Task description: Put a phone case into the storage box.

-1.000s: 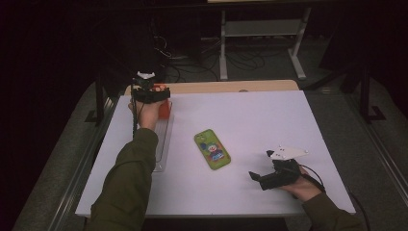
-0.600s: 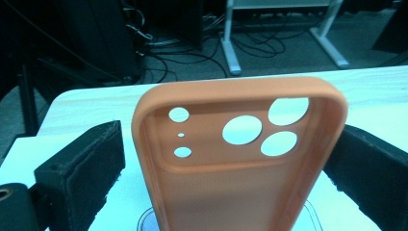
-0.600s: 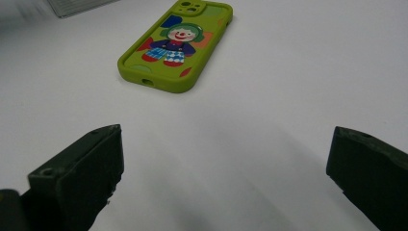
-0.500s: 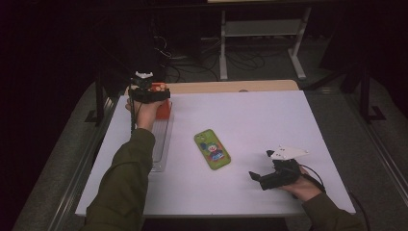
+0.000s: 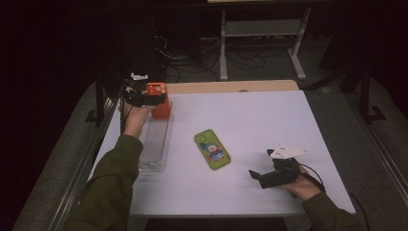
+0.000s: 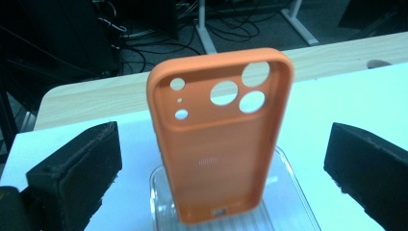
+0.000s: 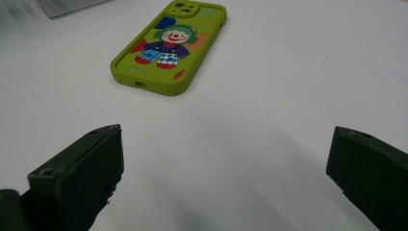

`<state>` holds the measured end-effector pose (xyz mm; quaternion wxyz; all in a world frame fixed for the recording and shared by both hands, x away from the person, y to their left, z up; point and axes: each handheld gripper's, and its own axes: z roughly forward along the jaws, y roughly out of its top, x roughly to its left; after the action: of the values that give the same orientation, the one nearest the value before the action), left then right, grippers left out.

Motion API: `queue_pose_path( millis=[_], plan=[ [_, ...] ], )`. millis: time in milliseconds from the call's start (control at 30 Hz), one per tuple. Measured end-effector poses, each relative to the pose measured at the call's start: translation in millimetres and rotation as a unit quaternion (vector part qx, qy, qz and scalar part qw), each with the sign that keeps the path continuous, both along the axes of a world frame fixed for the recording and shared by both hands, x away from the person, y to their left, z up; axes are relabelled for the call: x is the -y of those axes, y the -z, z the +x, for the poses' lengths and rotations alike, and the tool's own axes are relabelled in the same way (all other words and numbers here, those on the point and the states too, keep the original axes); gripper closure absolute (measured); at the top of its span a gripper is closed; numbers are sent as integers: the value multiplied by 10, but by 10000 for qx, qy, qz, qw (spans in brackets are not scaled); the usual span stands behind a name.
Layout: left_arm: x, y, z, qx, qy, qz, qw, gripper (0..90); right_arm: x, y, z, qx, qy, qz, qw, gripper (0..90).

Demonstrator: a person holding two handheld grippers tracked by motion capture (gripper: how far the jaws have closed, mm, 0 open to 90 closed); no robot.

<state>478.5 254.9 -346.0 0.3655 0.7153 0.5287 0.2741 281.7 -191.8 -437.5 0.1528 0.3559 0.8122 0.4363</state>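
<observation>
**Orange case stands in the rack, left gripper let go**

Orange case (image 6: 219, 139) stands upright in the far end of the clear rack (image 5: 155, 144), directly ahead of the left gripper (image 5: 150, 95) and between its two jaws. Those jaws have just been opening and now stand wide, with clear space on both sides of the case, so nothing is held. In the left gripper view the case leans a little, its camera cut-outs at the top and its foot down in the ribbed rack.

The step in hand looks like the release and pull-away. To do it well, I would draw the left gripper straight back along its own line, keeping the jaws spread and level, so neither pad brushes an edge and tips the case out of its slot. Any sideways drift is the risk, as the case is tall and rests only at its foot.

The right gripper (image 5: 263, 174) rests low on the white surface (image 5: 269, 115), jaws apart and empty. The green case (image 7: 171, 45) lies flat ahead of it, a short reach away, printed side up, probably next for the rack.
</observation>
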Motion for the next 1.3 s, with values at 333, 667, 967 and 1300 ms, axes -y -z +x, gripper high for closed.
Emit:
queue_pose_path(
  millis=[333, 667, 967, 1300],
  plan=[
    [-39, -152, -359, -31, 571, -44, 9984, 0, 12, -16, -16, 72, -3, 16, 10000, 0],
    [69, -187, -650, -114, 1453, -260, 9890, 0, -8, -15, -21, -11, 44, -18, 10000, 0],
    [308, -128, -812, -162, 2179, -494, 9746, 0, 23, -6, -45, 31, 56, -33, 10000, 0],
    [630, -30, -1033, -143, 2917, -642, 9542, 0, 53, -10, -78, 46, 58, -51, 10000, 0]
  ],
)
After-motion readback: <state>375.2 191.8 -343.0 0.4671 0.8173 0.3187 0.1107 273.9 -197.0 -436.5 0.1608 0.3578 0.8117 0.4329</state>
